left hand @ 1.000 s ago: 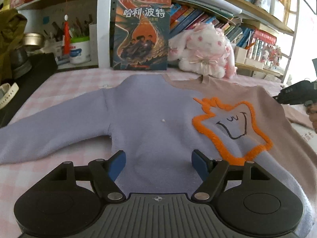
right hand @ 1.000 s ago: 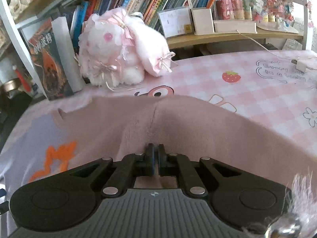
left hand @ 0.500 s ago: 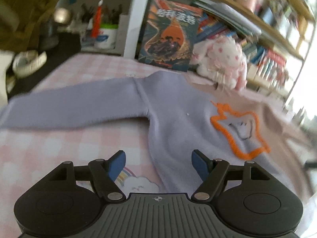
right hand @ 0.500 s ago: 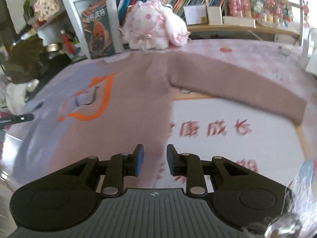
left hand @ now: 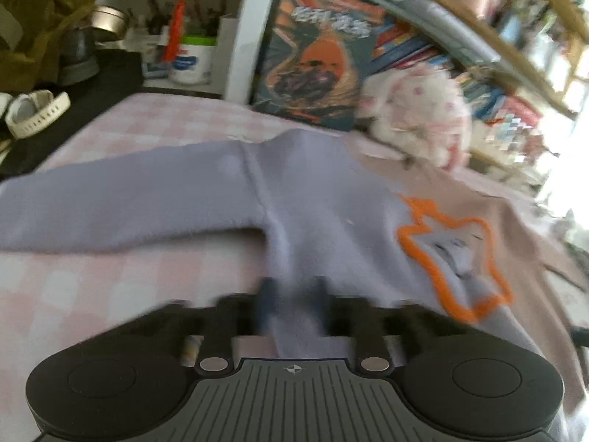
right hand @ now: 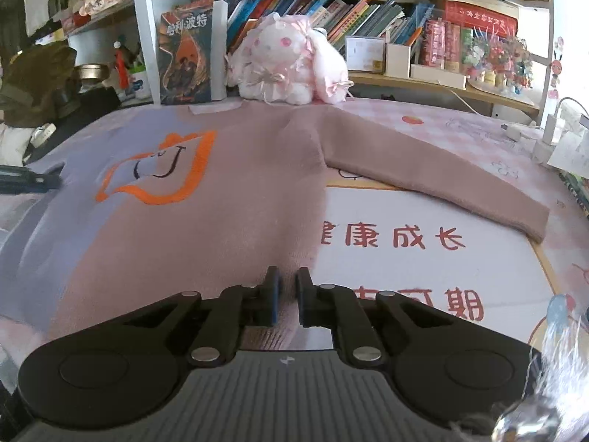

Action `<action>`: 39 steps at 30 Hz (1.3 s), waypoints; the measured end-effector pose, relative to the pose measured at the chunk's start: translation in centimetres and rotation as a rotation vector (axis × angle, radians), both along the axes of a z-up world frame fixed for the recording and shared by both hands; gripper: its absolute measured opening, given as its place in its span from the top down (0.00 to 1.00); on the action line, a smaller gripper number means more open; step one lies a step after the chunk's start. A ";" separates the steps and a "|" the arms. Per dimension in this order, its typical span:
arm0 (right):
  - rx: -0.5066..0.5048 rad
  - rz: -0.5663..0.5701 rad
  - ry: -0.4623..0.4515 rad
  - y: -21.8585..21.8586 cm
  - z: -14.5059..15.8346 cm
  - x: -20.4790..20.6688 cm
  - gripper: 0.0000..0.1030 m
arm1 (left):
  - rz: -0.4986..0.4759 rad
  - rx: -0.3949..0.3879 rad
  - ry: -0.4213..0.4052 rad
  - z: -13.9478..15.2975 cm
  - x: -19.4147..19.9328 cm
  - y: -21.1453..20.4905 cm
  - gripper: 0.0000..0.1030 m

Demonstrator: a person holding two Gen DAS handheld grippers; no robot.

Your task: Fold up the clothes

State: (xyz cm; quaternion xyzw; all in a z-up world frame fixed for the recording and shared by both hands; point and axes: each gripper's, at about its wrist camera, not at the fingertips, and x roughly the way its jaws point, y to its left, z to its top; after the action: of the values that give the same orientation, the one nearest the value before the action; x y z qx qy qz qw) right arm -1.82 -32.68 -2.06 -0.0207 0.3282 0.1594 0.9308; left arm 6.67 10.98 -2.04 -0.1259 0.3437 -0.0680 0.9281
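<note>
A sweater (left hand: 313,191), lilac on one half and dusty pink on the other (right hand: 221,221), lies flat on the table with an orange-outlined star face on its chest. Both sleeves are spread out to the sides. My left gripper (left hand: 292,294) is at the lilac bottom hem below the armpit. Its fingers are blurred and drawn close, with lilac cloth bunched between them. My right gripper (right hand: 288,294) sits at the pink bottom hem by the side edge, its pads nearly together with cloth in the narrow gap. The left gripper's tip (right hand: 22,180) shows at the far left of the right wrist view.
The pink checked tablecloth (left hand: 110,276) with red printed characters (right hand: 390,237) covers the table. A white plush rabbit (right hand: 287,62) and an upright book (right hand: 186,59) stand behind the collar against bookshelves. Chargers and cables (right hand: 545,140) lie at the right edge, dark clutter (left hand: 73,55) at the left.
The left gripper's fingers have gone from wide open to close together on the lilac hem. The right gripper let go near the shoulder, pulled back to the pink hem and narrowed again.
</note>
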 end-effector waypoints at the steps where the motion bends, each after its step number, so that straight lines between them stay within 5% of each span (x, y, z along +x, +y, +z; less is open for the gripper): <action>1: -0.002 -0.003 -0.005 -0.2 0.0 -0.1 0.96 | -0.024 0.010 -0.004 0.0 0.6 -0.9 0.95; 8: -0.098 -0.150 -0.052 -2.3 -0.1 0.6 0.96 | -0.188 0.078 -0.036 0.0 4.0 -6.8 0.96; 11: -0.086 -0.193 -0.047 -2.8 -0.4 0.3 0.96 | -0.132 0.116 -0.068 0.1 4.4 -6.2 0.96; 15: 0.021 -0.054 0.009 -1.2 0.0 -0.6 0.96 | -0.071 0.161 -0.062 0.2 4.2 -3.8 0.96; 19: -0.003 0.009 0.008 -0.3 0.1 -0.6 0.96 | -0.078 0.157 -0.059 0.5 3.1 -2.9 0.92; 25: 0.082 -0.055 0.008 -2.0 0.5 -0.9 0.89 | -0.129 0.184 -0.066 0.8 -1.8 -3.5 0.71; 29: 0.081 -0.047 -0.002 -1.2 -0.1 -1.5 0.82 | -0.144 0.132 -0.073 0.7 -5.5 -3.6 0.52; 34: 0.002 -0.016 -0.032 -0.6 -0.3 -1.9 0.90 | -0.128 0.134 -0.085 0.0 -8.6 -4.6 0.55; 39: -0.085 -0.037 -0.067 -1.6 -0.1 -1.8 0.95 | -0.126 0.155 -0.097 -0.2 -9.8 -5.5 0.74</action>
State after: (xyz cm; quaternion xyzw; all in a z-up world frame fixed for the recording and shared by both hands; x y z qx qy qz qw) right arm -3.65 -34.24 -2.17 -0.0595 0.3037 0.1273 0.9424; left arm -3.12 5.47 -2.19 -0.0286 0.3096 -0.1056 0.9446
